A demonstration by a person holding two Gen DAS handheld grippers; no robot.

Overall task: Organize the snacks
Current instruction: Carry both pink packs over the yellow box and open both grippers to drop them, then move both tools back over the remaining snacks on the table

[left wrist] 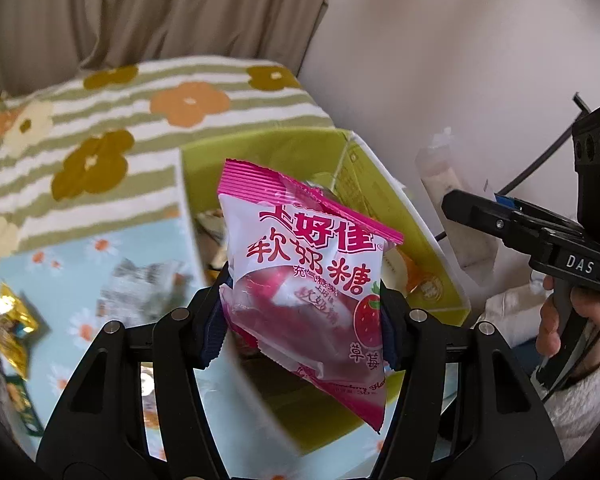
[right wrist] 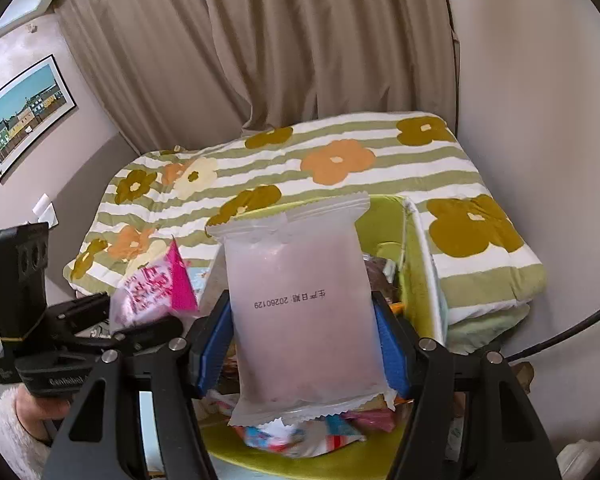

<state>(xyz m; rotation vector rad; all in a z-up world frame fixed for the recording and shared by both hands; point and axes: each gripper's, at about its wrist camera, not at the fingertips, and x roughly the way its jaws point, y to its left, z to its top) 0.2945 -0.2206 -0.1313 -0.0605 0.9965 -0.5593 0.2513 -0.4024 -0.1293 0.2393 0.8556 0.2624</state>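
My left gripper (left wrist: 304, 312) is shut on a pink and white strawberry candy bag (left wrist: 308, 268), which hangs over the green box (left wrist: 432, 248). In the right wrist view the same pink bag (right wrist: 156, 288) shows at the left, with the left gripper (right wrist: 140, 320) on it. My right gripper (right wrist: 300, 332) is shut on a frosted pale pink packet (right wrist: 300, 312) with a printed date, held upright over the green box (right wrist: 380, 220). Several snack packs lie inside the box. In the left wrist view the right gripper (left wrist: 456, 204) comes in from the right with its packet (left wrist: 452, 200) blurred.
The box stands against a folded striped blanket with flowers (right wrist: 340, 160). A blue flowered cloth (left wrist: 80, 272) carries a gold snack pack (left wrist: 12, 320) and other loose packs at the left. A curtain (right wrist: 260, 40) and white walls stand behind. A hand in a fluffy sleeve (left wrist: 572, 320) holds the right gripper.
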